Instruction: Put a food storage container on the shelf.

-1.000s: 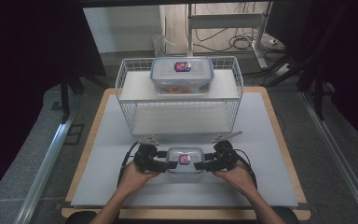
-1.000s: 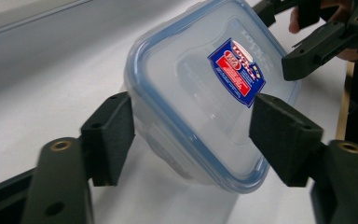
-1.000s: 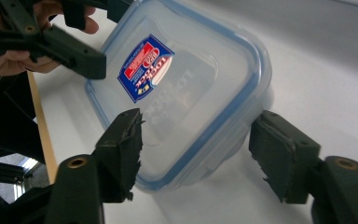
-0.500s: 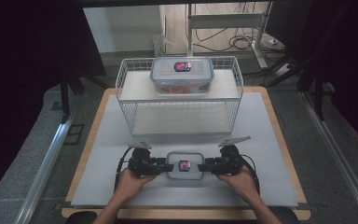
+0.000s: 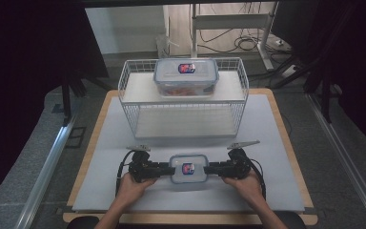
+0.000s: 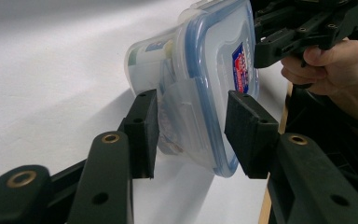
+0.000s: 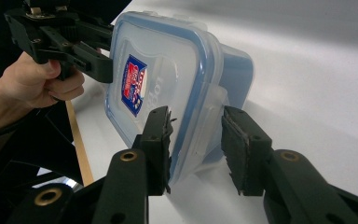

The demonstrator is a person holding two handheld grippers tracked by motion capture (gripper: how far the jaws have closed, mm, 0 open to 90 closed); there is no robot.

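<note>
A small clear food container (image 5: 188, 168) with a blue-rimmed lid and a red and blue label rests on the white table near the front edge. My left gripper (image 5: 167, 169) meets its left end and my right gripper (image 5: 209, 168) its right end, both rolled on their sides. In the left gripper view my left gripper (image 6: 191, 135) has just been closing, and its pads now sit against the container's (image 6: 200, 70) lid and underside. In the right gripper view my right gripper (image 7: 196, 144) has likewise been closing on the container's (image 7: 168, 60) other end, pads touching.
A white wire basket (image 5: 186, 114) stands at the back of the table. A second, larger lidded container (image 5: 186, 76) with food inside sits on its top. The white mat lies on a wooden board (image 5: 286, 143), and dark stands flank the table.
Both grippers swung from an angled approach into line with the container's two ends. Their jaws narrowed around it. The container stayed near the front edge.
</note>
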